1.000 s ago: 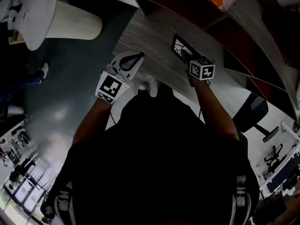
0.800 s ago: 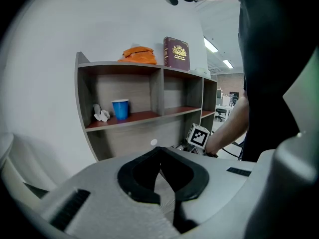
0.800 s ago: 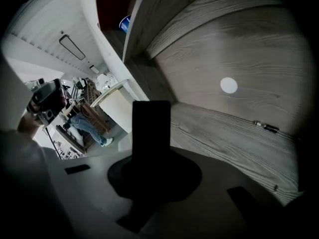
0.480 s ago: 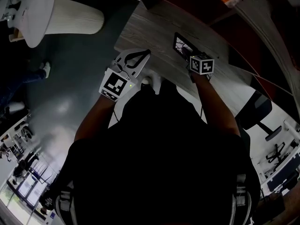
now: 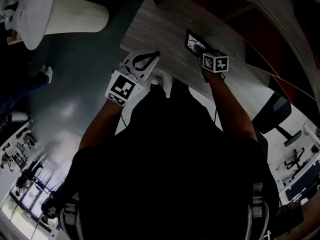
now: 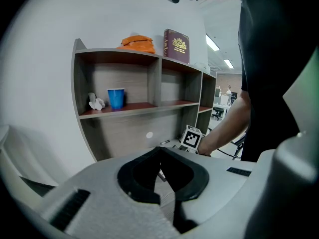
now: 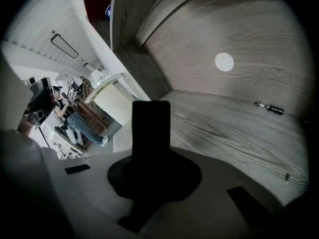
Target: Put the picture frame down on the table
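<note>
Jaws: right gripper (image 5: 203,54) clamps the picture frame (image 5: 192,42) low over the table (image 5: 165,24), contact unclear; left gripper (image 5: 146,61) pinched together, empty. Lower until frame rests flat, then open slowly.

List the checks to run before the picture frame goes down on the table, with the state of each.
1. Grip on the frame: ok. The right tool is shut on the picture frame.
2. Frame over the table: ok. Wood surface lies under and ahead of it.
3. Frame touching the table yet: cannot tell. Neither the head view nor the right gripper view shows its lower edge.
4. Landing spot: ok. The only thing in sight is a small pen-like object off to the side near the back wall.
5. Left tool out of the way: ok. It is shut on nothing, well apart from the frame.
</note>
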`<state>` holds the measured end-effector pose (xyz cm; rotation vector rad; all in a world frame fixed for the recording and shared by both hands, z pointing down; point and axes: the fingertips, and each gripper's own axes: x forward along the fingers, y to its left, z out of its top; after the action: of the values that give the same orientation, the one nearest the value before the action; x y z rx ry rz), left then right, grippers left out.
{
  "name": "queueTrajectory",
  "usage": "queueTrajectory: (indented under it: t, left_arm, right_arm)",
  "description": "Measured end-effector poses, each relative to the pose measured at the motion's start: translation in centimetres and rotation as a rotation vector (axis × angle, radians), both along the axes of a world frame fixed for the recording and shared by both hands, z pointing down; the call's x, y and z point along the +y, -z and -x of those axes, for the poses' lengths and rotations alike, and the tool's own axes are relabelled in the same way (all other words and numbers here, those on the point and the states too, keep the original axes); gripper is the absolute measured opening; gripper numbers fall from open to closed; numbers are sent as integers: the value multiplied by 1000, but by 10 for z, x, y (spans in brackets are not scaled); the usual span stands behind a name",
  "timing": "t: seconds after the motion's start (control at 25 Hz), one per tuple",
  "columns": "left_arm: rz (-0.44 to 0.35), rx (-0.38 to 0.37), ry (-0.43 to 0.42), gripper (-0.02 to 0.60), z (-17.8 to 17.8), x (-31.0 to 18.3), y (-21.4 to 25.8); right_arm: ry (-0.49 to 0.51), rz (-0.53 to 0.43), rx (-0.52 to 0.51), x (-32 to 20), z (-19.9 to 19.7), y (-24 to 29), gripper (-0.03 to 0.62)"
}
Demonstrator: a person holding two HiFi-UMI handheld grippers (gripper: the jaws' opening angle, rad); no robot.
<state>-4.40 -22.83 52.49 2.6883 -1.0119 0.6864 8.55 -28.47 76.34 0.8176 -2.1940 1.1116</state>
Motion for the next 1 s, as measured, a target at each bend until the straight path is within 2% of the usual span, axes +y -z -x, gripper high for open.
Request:
queueTrajectory:
  t: [0.52,0.84,1.0]
  left_arm:
    - [20,3,-3,17,-2,-2,-4]
    - [46,16,19,17,-3,-6,-6]
    - [54,23,28,17,-4,-8,-4]
  right_arm:
    - [31,50,13,13,7,-17,20]
    - [26,37,37,3,1,-22,34]
    - [28,17,68,-1,-2,-25,62]
